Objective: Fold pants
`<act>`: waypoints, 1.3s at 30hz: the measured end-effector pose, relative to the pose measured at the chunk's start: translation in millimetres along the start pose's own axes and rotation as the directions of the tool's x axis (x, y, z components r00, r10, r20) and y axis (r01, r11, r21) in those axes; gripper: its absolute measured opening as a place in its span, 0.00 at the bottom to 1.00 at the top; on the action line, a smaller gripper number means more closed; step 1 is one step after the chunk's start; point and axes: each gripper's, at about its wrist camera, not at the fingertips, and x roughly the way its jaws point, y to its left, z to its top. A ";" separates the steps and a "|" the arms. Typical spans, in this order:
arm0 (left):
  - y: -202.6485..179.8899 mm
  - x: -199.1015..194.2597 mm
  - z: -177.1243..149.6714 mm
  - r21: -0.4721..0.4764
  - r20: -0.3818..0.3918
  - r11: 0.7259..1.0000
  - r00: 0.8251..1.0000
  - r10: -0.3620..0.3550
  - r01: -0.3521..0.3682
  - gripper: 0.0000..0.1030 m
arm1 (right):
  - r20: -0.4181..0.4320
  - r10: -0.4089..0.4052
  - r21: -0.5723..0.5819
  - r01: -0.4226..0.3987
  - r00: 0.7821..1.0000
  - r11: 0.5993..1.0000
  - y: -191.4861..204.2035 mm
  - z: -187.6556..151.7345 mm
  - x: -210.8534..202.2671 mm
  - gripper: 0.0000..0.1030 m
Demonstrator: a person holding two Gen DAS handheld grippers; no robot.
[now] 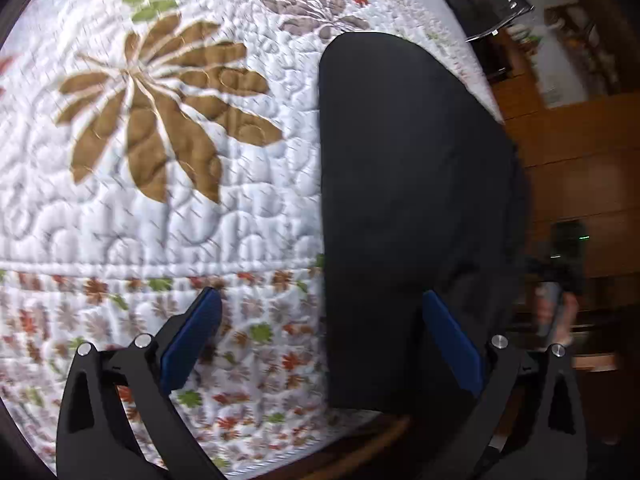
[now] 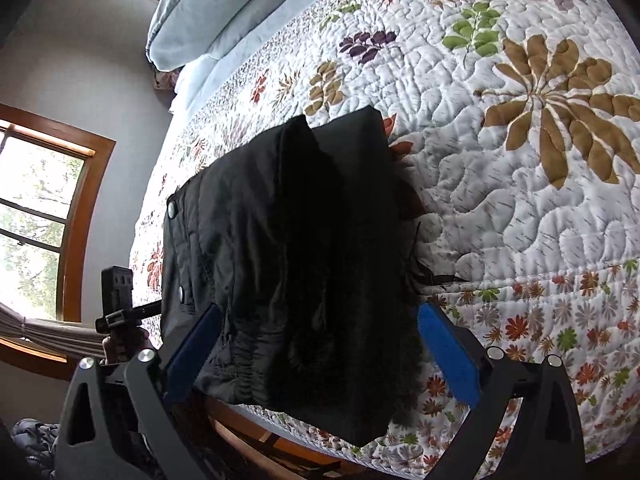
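Right wrist view, far left: two wood-framed windows [image 2: 44,216] in a pale grey wall, daylight and foliage behind the glass. Below them, a small black camera-like device on a clamp [image 2: 117,296], just off the bed edge. Bottom left corner: a crumpled grey-blue cloth [image 2: 34,438], low down; what it rests on cannot be told. Top left of the bed: a pale blue pillow [image 2: 208,12] lying on a matching pale blue sheet.

Pants [image 2: 288,264]: black, folded into a thick stack, lying on the quilt [image 2: 500,208] at the near edge of the bed. The lower end overhangs the edge slightly. Two metal snaps show on the left side of the stack. Loose dark threads trail from its right edge.

Right gripper [image 2: 320,344]: blue pads spread wide, one on each side of the stack, nothing pinched. Whether they touch the fabric cannot be told.

Left wrist view: quilt white, stitched, with a large brown leaf print [image 1: 160,120] and a floral border band. Left gripper [image 1: 324,332] spread wide, empty; left pad over the border, right pad over the pants [image 1: 412,208], which lie to the right near the bed edge.

Right of the bed: wooden floor or panelling [image 1: 580,152], blurred; a dark chair-like frame [image 1: 488,0] at top right.
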 end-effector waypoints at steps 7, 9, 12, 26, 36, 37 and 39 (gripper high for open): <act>4.1 12.3 0.8 -0.070 -0.065 0.966 0.965 -0.254 0.249 0.97 | -0.020 0.023 0.036 -0.023 1.000 0.999 -5.6 0.0 12.9 0.97; 3.9 18.2 2.2 -0.083 -0.073 0.962 0.962 -0.265 0.258 0.97 | -0.024 0.026 0.031 -0.025 0.999 0.999 -4.6 -1.2 13.6 0.97; -1.2 29.4 5.2 -0.090 -0.092 0.956 0.953 -0.287 0.279 0.97 | -0.027 0.027 0.026 -0.026 0.999 0.999 -4.2 -0.3 13.1 0.97; -45.5 54.6 0.3 -0.014 -0.164 0.971 0.957 -0.237 0.238 0.97 | -0.036 0.099 0.075 -0.096 0.994 0.993 -22.0 4.4 22.0 0.97; -78.7 51.7 -10.2 0.076 -0.120 0.992 0.988 -0.092 0.102 0.97 | -0.054 0.157 0.025 -0.156 0.986 0.987 -22.5 0.0 23.3 0.97; -80.7 53.1 -9.5 0.074 -0.119 0.993 0.989 -0.086 0.095 0.97 | -0.058 0.173 0.009 -0.172 0.983 0.985 -19.4 -1.0 23.6 0.97; -82.1 54.3 -7.6 0.075 -0.120 0.993 0.990 -0.077 0.087 0.97 | -0.063 0.145 -0.035 -0.147 0.987 0.988 -10.6 -2.1 24.5 0.97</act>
